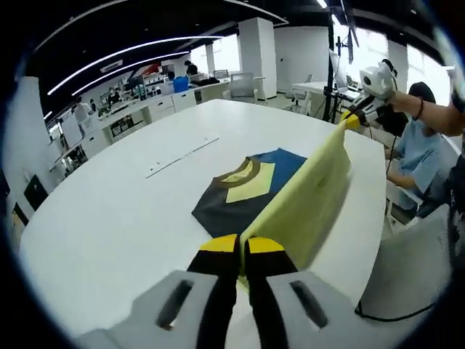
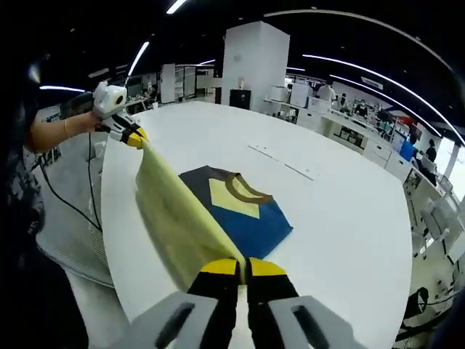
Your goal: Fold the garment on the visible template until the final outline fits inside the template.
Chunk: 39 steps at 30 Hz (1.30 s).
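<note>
Yellow garment (image 1: pixel 309 196) stretched between both clamped tongs (image 1: pixel 242 251).

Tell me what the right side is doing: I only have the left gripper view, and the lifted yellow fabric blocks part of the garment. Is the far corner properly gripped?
Observer: Yes. In the right gripper view, the right hand-held gripper has its jaws closed on the edge of the yellow fabric.
Operator: And the blue panel behind the fold?
Observer: The blue panel lies flat on the white table, with its outer edge and corner in plain sight beside the raised flap.
</note>
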Available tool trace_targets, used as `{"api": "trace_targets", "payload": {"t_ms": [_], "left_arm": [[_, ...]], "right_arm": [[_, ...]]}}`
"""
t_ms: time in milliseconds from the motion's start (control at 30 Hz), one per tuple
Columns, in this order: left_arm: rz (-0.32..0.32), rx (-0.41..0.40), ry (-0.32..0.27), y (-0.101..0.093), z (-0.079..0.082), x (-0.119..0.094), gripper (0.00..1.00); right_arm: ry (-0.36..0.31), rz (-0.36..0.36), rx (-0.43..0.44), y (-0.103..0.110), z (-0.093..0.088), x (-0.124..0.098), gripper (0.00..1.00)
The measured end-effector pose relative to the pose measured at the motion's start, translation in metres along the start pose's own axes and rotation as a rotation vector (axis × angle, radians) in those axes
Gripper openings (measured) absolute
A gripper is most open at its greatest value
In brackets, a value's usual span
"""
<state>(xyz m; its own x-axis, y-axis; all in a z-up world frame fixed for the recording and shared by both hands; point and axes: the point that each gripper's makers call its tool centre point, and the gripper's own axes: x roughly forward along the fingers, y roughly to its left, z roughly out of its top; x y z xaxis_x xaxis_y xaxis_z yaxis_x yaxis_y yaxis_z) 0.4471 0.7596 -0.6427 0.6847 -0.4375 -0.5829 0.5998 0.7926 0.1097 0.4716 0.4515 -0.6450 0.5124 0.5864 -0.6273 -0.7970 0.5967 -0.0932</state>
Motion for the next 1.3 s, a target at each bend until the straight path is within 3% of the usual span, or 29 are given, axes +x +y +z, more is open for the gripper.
{"api": "trace_targets", "payload": {"t_ms": [300,633,900,1000,1133,1300], "left_arm": [[0.148,0.063,-0.031,0.035,0.027,0.02,0.0],[0.199,0.046,-0.038,0.058,0.04,0.041,0.0],[0.219,-0.01,-0.011,0.077,0.032,0.063,0.0],[0.209,-0.063,-0.032,0.082,0.028,0.074,0.0],[0.213,-0.041,-0.022,0.085,0.02,0.088,0.0],[0.211,-0.087,-0.007,0.091,0.005,0.106,0.0]], "right_arm": [[-0.006,-0.07,-0.019,-0.026,0.017,0.016,0.0],[0.002,-0.141,-0.043,-0.055,0.028,0.034,0.0],[0.007,-0.157,-0.036,-0.074,0.034,0.058,0.0],[0.039,-0.166,-0.051,-0.082,0.027,0.069,0.0],[0.071,-0.16,-0.043,-0.086,0.018,0.084,0.0],[0.127,-0.159,-0.06,-0.091,0.004,0.103,0.0]]}}
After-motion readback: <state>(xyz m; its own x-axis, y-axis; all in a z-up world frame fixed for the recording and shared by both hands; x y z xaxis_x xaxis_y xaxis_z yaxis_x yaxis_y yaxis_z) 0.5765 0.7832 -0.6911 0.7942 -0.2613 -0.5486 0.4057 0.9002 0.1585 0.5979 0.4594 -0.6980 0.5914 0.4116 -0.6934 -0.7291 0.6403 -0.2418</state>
